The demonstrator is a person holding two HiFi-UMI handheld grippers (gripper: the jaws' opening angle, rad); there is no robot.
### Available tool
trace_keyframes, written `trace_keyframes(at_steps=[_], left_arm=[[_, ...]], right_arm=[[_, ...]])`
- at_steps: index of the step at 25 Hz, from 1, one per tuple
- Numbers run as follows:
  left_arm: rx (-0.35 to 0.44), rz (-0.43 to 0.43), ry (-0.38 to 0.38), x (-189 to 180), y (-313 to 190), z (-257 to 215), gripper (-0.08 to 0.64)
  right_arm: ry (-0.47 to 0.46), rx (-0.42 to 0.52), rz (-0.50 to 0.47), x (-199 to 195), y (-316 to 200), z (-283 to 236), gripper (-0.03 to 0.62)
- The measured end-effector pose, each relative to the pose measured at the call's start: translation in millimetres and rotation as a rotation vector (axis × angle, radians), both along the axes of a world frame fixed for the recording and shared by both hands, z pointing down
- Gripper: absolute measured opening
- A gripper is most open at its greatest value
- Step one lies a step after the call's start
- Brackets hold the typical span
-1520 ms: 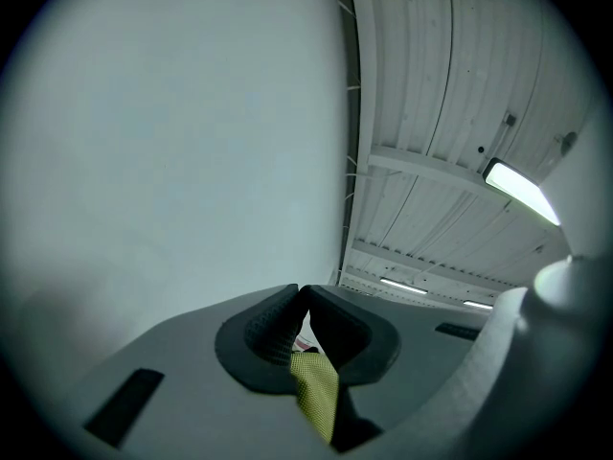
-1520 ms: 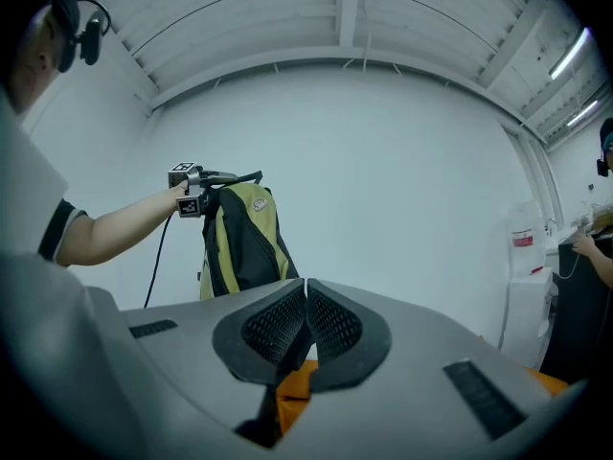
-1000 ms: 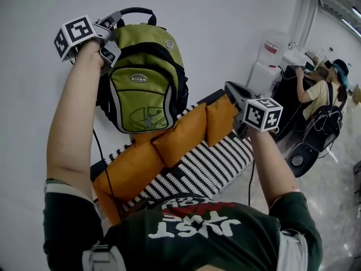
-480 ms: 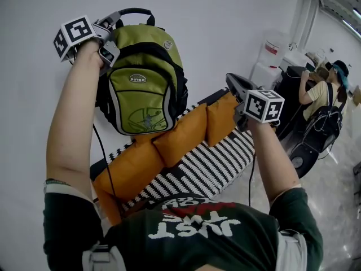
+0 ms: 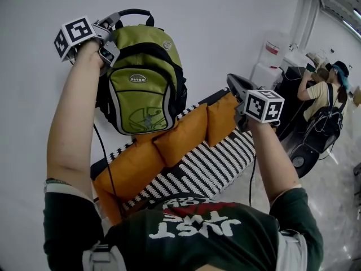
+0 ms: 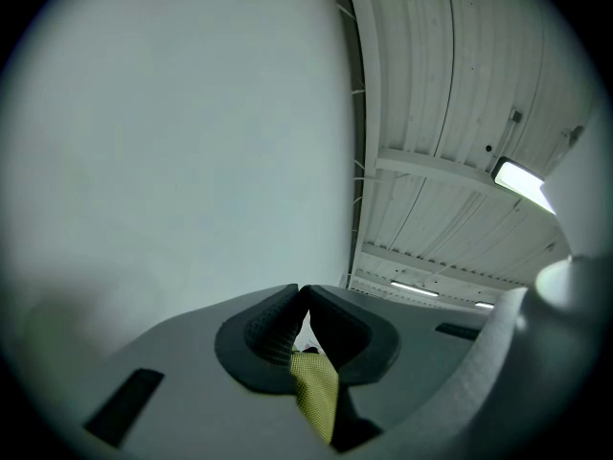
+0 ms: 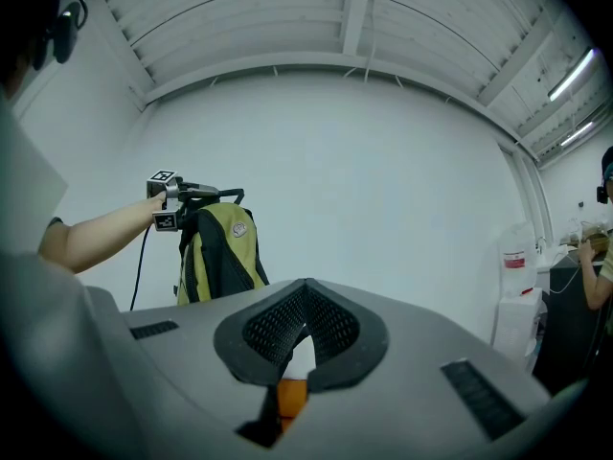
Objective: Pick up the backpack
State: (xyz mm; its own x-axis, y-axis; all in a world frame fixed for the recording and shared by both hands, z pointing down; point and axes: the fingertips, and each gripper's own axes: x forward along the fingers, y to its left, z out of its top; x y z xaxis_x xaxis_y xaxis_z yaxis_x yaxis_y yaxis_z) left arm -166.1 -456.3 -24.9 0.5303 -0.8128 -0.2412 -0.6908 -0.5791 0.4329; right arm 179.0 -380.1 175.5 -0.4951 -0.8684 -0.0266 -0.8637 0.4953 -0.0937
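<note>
A green and black backpack (image 5: pixel 144 78) hangs in the air in front of a white wall, above the orange cushions. My left gripper (image 5: pixel 111 21) is raised at the upper left and shut on the backpack's top strap. A strip of green strap (image 6: pixel 316 396) is pinched between its jaws in the left gripper view. My right gripper (image 5: pixel 234 84) is held out level at the middle right, apart from the backpack, with its jaws shut and nothing between them. In the right gripper view the backpack (image 7: pixel 222 252) hangs from the left gripper (image 7: pixel 203 194) at the left.
Below the backpack stands a seat with a black-and-white striped cover (image 5: pixel 208 165) and orange cushions (image 5: pixel 175 134). A black cable (image 5: pixel 104 157) hangs from the left gripper. A person (image 5: pixel 322 92) works at the far right beside white containers (image 5: pixel 272 52).
My right gripper has drifted slightly up and to the right. The left gripper and the hanging backpack have stayed where they were.
</note>
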Motion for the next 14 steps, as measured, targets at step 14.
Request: trace_keyframes(at_steps=[14], left_arm=[[-0.012, -0.015, -0.003, -1.5, -5.1, 1.4, 0.044]], right_arm=[[0.011, -0.008, -0.006, 1.6, 0.2, 2.4, 0.028]])
